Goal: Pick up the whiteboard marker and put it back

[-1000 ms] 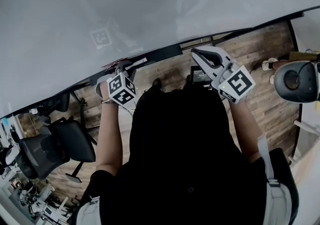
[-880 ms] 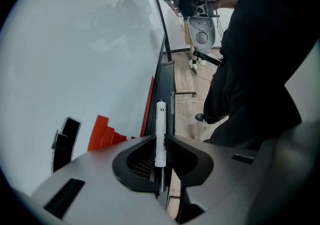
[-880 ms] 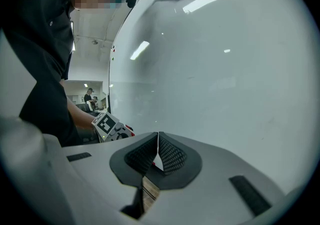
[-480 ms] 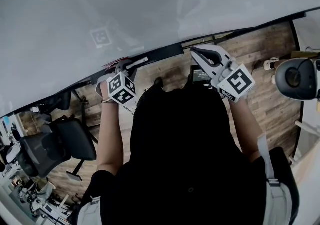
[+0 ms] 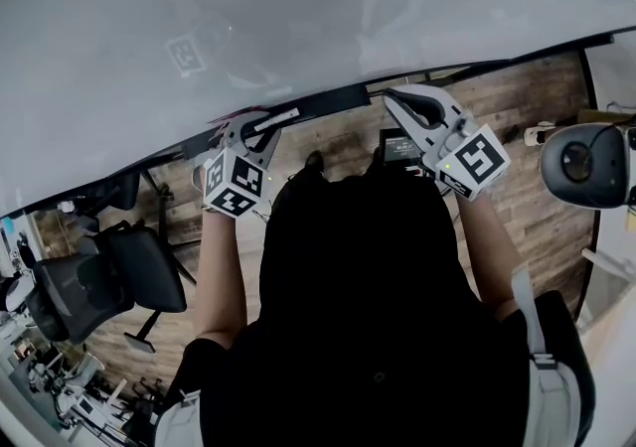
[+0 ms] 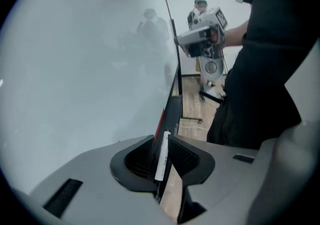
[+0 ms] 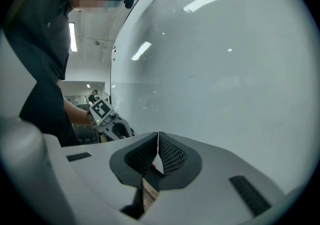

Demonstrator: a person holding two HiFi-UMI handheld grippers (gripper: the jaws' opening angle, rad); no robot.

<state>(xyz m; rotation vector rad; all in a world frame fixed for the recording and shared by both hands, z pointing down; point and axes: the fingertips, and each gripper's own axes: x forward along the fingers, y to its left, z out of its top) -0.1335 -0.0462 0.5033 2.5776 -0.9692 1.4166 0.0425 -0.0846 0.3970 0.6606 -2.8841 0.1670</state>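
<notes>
The white whiteboard marker (image 5: 276, 119) lies on the black tray (image 5: 333, 100) along the bottom edge of the whiteboard (image 5: 298, 18). My left gripper (image 5: 256, 134) hovers just above it, pointing steeply down. Its jaws have just been opening. In the left gripper view the marker (image 6: 161, 155) shows in the gap between the pads (image 6: 182, 158), which do not press on it. My right gripper (image 5: 397, 99) is held level toward the board further right, and in the right gripper view its pads (image 7: 167, 153) meet at the tips with nothing between them.
A red marker (image 6: 159, 121) lies further along the tray (image 6: 173, 114). A black office chair (image 5: 119, 276) stands at the left on the wooden floor. A round grey device (image 5: 586, 165) sits at the right, and a small dark box (image 5: 400, 147) is below the tray.
The left gripper has risen from the tray and tilted, its jaws spreading apart and leaving the marker on the tray. The right gripper has stayed still.
</notes>
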